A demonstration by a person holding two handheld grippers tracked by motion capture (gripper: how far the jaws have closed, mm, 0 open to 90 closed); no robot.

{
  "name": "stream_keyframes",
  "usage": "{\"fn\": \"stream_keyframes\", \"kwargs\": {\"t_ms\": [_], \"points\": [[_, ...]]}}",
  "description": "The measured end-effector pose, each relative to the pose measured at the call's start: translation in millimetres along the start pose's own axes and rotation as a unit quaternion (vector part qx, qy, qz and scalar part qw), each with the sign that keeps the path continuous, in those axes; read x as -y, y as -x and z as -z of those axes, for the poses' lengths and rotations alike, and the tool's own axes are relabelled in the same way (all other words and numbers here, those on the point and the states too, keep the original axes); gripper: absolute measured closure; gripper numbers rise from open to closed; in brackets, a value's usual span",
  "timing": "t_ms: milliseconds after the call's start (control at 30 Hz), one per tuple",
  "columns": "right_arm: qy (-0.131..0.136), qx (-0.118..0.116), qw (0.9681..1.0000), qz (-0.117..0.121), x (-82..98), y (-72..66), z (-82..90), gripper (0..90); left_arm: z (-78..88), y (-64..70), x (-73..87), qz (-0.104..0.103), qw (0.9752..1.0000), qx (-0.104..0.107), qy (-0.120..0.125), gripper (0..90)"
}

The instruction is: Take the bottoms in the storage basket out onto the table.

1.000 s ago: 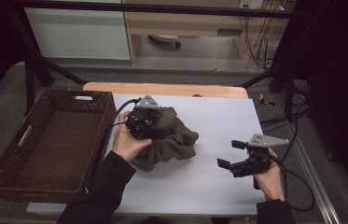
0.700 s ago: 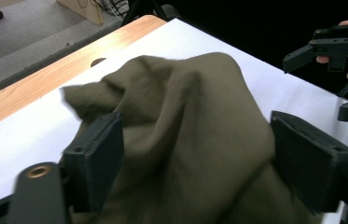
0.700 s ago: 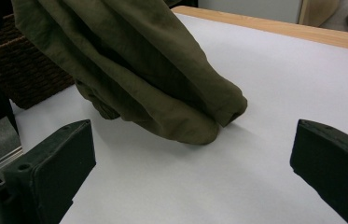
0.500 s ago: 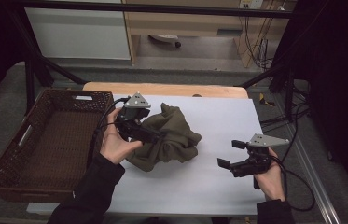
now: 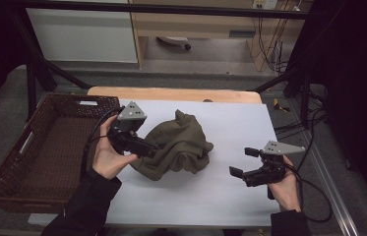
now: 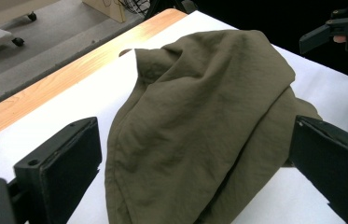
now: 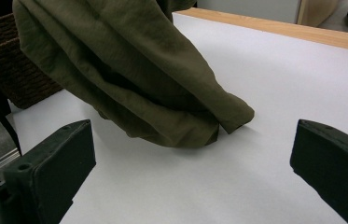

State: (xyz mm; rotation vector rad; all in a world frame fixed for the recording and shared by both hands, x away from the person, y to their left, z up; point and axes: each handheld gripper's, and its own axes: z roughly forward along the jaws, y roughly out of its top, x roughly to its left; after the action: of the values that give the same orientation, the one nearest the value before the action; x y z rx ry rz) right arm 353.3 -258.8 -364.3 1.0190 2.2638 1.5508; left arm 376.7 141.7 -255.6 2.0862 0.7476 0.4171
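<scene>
Two grippers were seen at work on one olive cloth (image 5: 178, 147), which lay crumpled at the centre of the white table (image 5: 230, 123), right of the wicker basket (image 5: 38, 152). The left gripper (image 5: 144, 147) had just been opening its jaws, the cloth loose between them, so a release was judged. The right gripper (image 5: 242, 162) was held released, well apart. A fresh grasp at an edge seemed called for. No clear heading was shown; the long axis ran from lower left to upper right.

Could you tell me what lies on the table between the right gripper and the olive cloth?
Nothing: in the right gripper view, only bare white table top stretches from the open right gripper to the olive cloth. The high view agrees.
</scene>
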Motion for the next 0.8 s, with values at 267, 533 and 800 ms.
{"fn": "stream_keyframes", "kwargs": {"t_ms": [267, 533, 800], "points": [[0.000, 0.000, 1.0000, -0.001, 0.0, -0.1, -0.2, 0.6, 14.0, -8.9, 12.5, 0.010, 0.9999, -0.005, 0.000, 2.1], [0.000, 0.002, 1.0000, -0.001, -0.1, 0.0, -0.1, 0.6, 24.8, -16.3, 29.1, 0.014, 0.9998, -0.016, -0.005, 2.1], [0.000, 0.003, 1.0000, 0.000, 0.2, 0.2, -0.2, 0.6, 32.5, -21.4, 49.3, 0.018, 0.9995, -0.023, -0.011, 2.1]]}}
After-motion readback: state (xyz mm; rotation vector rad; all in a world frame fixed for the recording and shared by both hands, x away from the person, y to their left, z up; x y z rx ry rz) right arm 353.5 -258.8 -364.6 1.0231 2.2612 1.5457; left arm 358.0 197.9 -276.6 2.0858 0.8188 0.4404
